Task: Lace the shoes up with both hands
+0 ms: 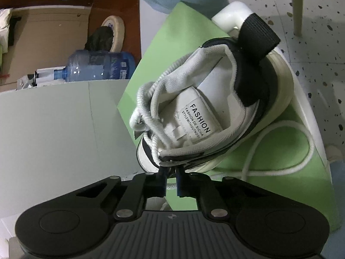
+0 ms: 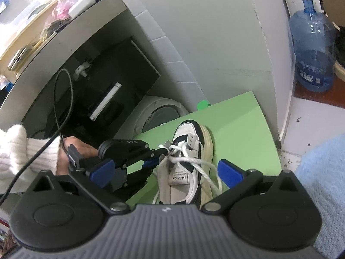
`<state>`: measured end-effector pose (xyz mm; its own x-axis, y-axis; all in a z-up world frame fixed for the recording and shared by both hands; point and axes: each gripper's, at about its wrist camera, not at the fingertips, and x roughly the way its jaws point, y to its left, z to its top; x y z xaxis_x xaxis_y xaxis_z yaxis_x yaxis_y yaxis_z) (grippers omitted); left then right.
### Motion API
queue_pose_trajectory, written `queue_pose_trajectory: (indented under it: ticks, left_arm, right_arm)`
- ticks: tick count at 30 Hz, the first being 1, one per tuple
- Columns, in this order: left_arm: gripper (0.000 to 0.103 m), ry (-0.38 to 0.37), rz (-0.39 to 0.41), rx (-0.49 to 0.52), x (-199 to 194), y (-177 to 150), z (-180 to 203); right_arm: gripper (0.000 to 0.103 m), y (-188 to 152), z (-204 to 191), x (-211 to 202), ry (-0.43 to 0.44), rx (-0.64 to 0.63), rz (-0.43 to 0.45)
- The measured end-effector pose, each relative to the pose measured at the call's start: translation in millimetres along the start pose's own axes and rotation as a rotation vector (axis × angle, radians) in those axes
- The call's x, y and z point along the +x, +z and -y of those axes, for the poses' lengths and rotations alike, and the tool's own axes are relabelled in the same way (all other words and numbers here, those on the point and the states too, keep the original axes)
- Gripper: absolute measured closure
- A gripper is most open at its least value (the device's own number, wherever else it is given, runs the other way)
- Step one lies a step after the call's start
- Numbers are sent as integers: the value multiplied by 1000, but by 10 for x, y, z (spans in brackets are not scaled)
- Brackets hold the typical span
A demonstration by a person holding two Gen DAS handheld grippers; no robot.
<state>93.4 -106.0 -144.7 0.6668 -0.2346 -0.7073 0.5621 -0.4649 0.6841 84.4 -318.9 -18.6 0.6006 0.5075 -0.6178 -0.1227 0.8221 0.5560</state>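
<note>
My left tongs (image 1: 171, 183) sit clenched on the white lace (image 1: 172, 186) right at the shoe's (image 1: 215, 108) near side, just below its top eyelets; I judge I hold it there so the lace end stays taut for the next crossing. Seen from my right side, the left tongs (image 2: 165, 151) pinch that lace (image 2: 194, 161) at the shoe's (image 2: 189, 164) laced throat. My right tongs (image 2: 165, 171) stand released, blue pads wide on either side of the shoe's heel end, holding nothing, ready, I think, to take the loose strand trailing from the shoe. The shoe lies on a green mat (image 2: 248, 129), toe pointing away. Beyond the shoe, a blue water bottle (image 2: 312, 49) stands well apart
</note>
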Motion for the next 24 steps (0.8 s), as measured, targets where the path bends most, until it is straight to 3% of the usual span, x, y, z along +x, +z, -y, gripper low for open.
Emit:
queue_pose_trajectory:
  ticks: [2,9,14,18,24]
  left_arm:
    - [100,-6,-10,-49,-38,-25,-12]
    - [100,-22,-113,-554,-42,66,-208]
    - [101,3,-167,-786,-56,103,-246]
    - [101,-39,-198,-1023,-39,5,-379]
    - [101,-85,-196,-1162,-4,-95,-461]
  right_arm:
    - [0,-2,4,7,1,4,-1]
    - [0,4,27,16,9,15,-4]
    - [0,11,37,29,8,16,-11]
    - [0,14,36,46,5,15,-16]
    - [0,10,29,60,-3,11,-23]
